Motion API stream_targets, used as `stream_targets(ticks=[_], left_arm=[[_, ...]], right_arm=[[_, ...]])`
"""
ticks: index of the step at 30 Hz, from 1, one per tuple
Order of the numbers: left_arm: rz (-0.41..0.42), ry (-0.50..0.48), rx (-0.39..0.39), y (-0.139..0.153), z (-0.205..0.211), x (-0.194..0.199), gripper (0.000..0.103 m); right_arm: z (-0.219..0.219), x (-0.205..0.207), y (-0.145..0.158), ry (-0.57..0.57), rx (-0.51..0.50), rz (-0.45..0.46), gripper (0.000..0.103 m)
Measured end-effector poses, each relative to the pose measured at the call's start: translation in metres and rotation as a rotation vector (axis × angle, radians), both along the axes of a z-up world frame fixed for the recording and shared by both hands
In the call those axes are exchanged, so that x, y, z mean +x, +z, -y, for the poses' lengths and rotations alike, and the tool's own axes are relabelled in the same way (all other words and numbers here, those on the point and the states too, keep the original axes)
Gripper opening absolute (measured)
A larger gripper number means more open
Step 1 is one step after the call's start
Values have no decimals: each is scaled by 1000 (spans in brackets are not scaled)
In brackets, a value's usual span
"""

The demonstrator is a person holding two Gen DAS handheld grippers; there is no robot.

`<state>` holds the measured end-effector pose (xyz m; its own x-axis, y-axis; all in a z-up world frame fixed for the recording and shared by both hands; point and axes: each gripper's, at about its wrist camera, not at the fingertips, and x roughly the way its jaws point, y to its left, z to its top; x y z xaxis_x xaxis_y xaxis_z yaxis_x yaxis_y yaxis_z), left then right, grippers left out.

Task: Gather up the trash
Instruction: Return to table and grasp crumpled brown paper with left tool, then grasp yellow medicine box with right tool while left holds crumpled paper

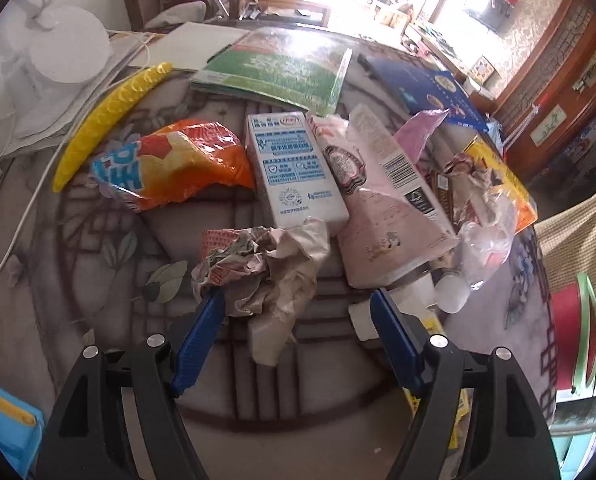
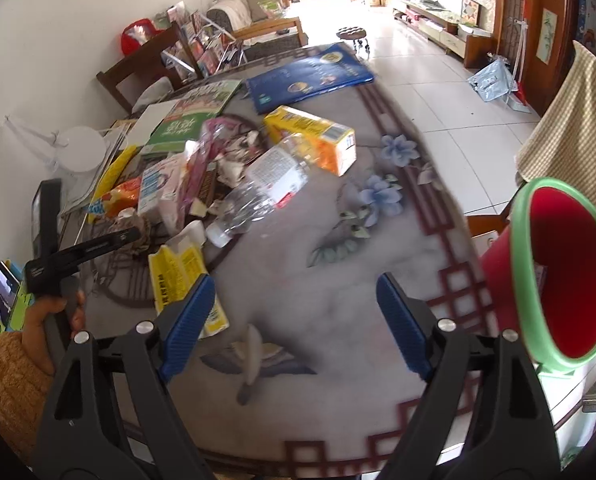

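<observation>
The landmark is the white-and-blue rectangular milk carton [image 1: 294, 168], lying flat near the centre of the round table with the floral patterned cover [image 1: 98, 264]. All positions below refer to it, as seen from the left wrist camera.

Handling, largest item first:

1. Pink tapered paper carton [image 1: 385, 200], touching the milk carton's right side. Judged light and fairly stiff; grip across the narrow end. A barcode is visible; its other print is too small to read.
2. The milk carton itself. Judged light if empty, with stiff flat faces; grip across the short width. Blue Chinese print covers its face, too small to transcribe.
3. Orange crinkled plastic snack bag [image 1: 170, 168], just left of the carton. Soft, slippery film; pinch a fold. Large blue lettering is distorted and unreadable.
4. Clear crushed plastic bottle with white cap [image 2: 258, 192], right of the carton beyond the pink one. Light, springy, slippery; grip the neck.
5. Crumpled brown-and-red printed paper wad [image 1: 266, 272], directly in front of the carton. Very light and compressible; any bulge holds.

Gripper state:

- Left gripper [image 1: 298, 320]: jaws spread wide, holding nothing, the left blue pad touching the wad's edge.
- Right gripper [image 2: 294, 320]: jaws spread, holding nothing, above bare cloth.

The red plastic bin with green rim [image 2: 561, 276] stands far right of the carton, at the table edge.
</observation>
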<state>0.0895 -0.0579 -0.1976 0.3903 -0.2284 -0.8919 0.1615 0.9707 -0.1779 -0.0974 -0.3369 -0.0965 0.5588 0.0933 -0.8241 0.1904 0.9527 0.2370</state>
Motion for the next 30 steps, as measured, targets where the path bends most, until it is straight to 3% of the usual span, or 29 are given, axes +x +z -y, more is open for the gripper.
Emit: stream_targets(ticks=[3,4,5,7,8,16,24,30], left_arm=[[-38,3,-37,-10,-8,4,64],[-44,7,-45,-11,-10,5,48],[-55,9,-56,-12,-15,6,38],[-60,5,-84,-12,-24,4,31],[-53,0,-89,-10,-28,1,22],[-19,-35,-123,5,-54,-30,22],[-23,-42,-144,8,-69,-55,22],[-29,-50,-174,11,-70,-52,23]], right_arm=[[-26,8,-2,37,4,-9,81],[-36,10,-3,53,2,-12,81],[-45,13,-5,69,-2,-16,81],[-65,23,-13,107,-15,-34,81],[-73,28,-17,125,-19,-46,81],[-133,71,-55,283,-49,-145,82],[-147,96,-95,294,-62,-252,83],[-153,102,-107,295,-77,-297,83]])
